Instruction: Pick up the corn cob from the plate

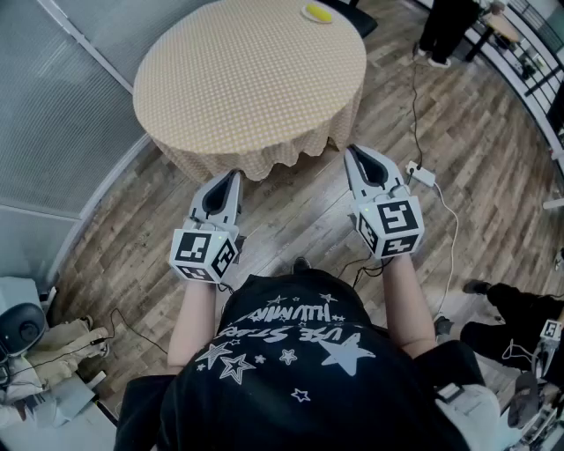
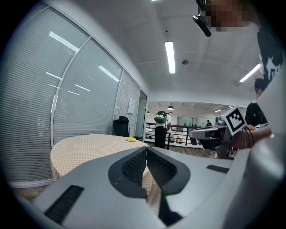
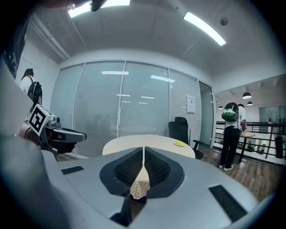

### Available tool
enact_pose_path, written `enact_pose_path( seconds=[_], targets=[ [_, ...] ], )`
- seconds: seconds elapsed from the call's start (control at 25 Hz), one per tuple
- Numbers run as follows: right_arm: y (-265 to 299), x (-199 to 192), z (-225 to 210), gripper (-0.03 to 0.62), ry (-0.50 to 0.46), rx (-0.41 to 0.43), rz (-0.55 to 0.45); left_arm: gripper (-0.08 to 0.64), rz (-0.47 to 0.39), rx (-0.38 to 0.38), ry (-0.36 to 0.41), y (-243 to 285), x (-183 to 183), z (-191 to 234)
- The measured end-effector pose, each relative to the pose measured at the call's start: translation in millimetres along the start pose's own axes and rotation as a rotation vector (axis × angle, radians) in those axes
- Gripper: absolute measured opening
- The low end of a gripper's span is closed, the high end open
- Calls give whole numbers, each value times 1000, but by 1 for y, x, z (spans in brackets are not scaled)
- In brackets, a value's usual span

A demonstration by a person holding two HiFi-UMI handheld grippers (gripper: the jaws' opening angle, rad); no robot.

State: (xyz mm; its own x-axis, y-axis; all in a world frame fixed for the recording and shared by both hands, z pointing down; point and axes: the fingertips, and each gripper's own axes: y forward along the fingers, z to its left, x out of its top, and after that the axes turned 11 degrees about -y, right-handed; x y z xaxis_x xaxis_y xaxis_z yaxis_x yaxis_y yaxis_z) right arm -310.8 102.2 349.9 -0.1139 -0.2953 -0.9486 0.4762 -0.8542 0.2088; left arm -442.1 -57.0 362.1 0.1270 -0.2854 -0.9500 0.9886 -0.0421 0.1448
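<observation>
The corn cob (image 1: 318,12) lies yellow on a small plate (image 1: 307,9) at the far edge of the round table (image 1: 251,79), which wears a tan checked cloth. Both grippers hang over the wooden floor on the near side of the table, far from the cob. My left gripper (image 1: 233,175) has its jaws together and holds nothing. My right gripper (image 1: 352,151) is shut and empty too. The left gripper view shows the cob (image 2: 130,139) beyond the closed jaws of the left gripper (image 2: 146,148). In the right gripper view the cob (image 3: 179,143) lies past the right gripper (image 3: 143,148).
A glass partition with blinds (image 1: 62,106) runs along the left. A black chair (image 3: 180,127) stands behind the table. A white power strip (image 1: 421,174) and cable lie on the floor to the right. A person with a green backpack (image 3: 231,134) stands near a railing.
</observation>
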Motion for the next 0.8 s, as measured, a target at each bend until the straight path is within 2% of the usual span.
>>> enact_pose_path(
  seconds=[0.68,0.8],
  targets=[
    [5,-13,-13,32,30,4,26,9,6,-31,-20,28,-3,-14],
    [-1,-22,-14,32,56,33,21,9,2,-37,-12,32,-5,-26]
  ],
)
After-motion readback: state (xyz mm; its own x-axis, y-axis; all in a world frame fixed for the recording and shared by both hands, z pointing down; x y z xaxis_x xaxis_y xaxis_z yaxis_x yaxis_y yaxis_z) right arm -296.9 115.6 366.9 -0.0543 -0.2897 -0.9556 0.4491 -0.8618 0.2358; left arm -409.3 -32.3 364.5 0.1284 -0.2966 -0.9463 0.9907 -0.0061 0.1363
